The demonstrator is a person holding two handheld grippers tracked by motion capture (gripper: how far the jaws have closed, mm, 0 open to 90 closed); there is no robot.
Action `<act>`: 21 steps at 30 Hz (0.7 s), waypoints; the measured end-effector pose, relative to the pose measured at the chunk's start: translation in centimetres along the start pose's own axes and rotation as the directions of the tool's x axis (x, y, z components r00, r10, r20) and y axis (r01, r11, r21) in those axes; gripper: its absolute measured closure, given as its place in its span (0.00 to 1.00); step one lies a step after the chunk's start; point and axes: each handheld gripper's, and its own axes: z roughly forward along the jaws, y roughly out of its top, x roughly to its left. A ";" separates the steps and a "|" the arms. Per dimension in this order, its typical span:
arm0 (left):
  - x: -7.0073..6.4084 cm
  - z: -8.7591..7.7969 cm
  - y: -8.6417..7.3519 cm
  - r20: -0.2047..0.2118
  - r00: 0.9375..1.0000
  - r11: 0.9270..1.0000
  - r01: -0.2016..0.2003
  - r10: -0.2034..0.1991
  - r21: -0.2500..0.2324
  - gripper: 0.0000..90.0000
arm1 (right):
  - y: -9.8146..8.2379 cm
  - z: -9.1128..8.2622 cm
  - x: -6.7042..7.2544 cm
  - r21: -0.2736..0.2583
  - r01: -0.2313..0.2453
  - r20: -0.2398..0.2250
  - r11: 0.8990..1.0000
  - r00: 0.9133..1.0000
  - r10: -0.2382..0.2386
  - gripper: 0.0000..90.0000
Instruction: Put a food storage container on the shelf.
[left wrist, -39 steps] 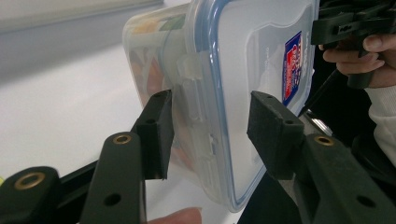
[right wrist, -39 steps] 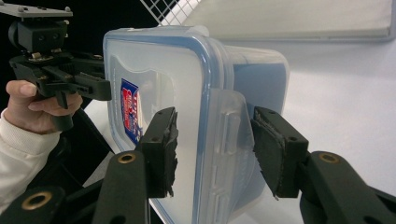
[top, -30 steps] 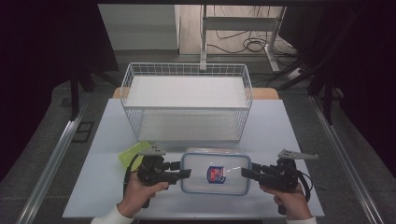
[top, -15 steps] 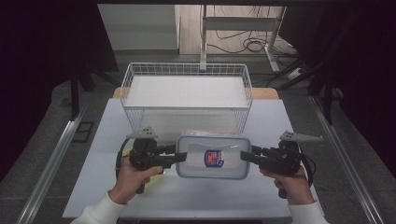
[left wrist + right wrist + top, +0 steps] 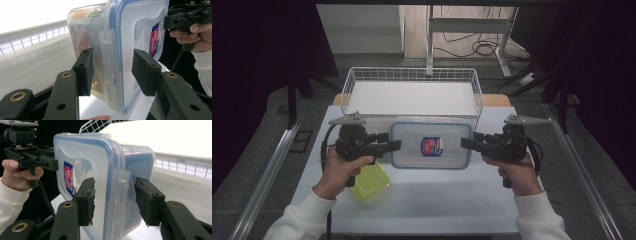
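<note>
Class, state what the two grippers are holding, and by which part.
Left gripper and right gripper hold the lidded food container by its short ends, over the latches.

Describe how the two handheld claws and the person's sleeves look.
Both the left claw and the right claw are black, each with two flat jaws carrying rectangular foam pads and brass-coloured rivets. A grey three-cornered plate sits on top of each, and a black cable trails from the body. The sleeves are white.

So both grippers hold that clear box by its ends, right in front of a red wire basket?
Not quite: the basket is white, not red, as the high view shows. The rest holds: the left gripper and right gripper hold the box by its ends.
</note>
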 end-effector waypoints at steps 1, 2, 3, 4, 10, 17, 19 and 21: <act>0.3 -0.1 0.3 0.001 1.000 1.000 0.002 -0.002 -0.003 0.59 | 0.5 0.2 0.0 0.003 0.000 0.000 1.000 1.000 0.000 0.57; 0.6 -0.2 0.7 0.000 1.000 1.000 0.002 -0.002 -0.005 0.59 | 0.9 0.4 -0.1 0.006 0.000 0.000 1.000 1.000 0.000 0.57; 0.8 -0.3 1.1 0.000 1.000 1.000 -0.004 0.004 -0.008 0.59 | 1.5 0.6 -0.1 0.010 0.000 0.003 1.000 1.000 0.000 0.57; 1.0 -0.4 1.3 -0.001 1.000 1.000 -0.001 0.001 -0.010 0.59 | 1.9 0.8 -0.2 0.010 0.006 0.003 1.000 1.000 -0.006 0.57; 2.4 -0.9 3.6 -0.003 1.000 1.000 -0.001 0.001 -0.019 0.59 | 4.9 1.9 -0.4 0.022 0.018 0.007 1.000 1.000 -0.019 0.57; 4.2 -1.3 5.6 -0.003 1.000 1.000 -0.001 0.001 -0.029 0.59 | 7.7 3.2 -0.7 0.035 0.034 0.015 0.999 0.999 -0.034 0.57; 4.6 -1.3 6.1 -0.006 1.000 1.000 0.001 -0.001 -0.029 0.58 | 8.3 3.5 -0.8 0.038 0.036 0.020 0.999 0.999 -0.037 0.57; 5.0 -1.4 6.6 -0.008 1.000 1.000 -0.001 0.000 -0.026 0.58 | 8.9 3.9 -1.0 0.041 0.038 0.018 0.998 0.999 -0.038 0.57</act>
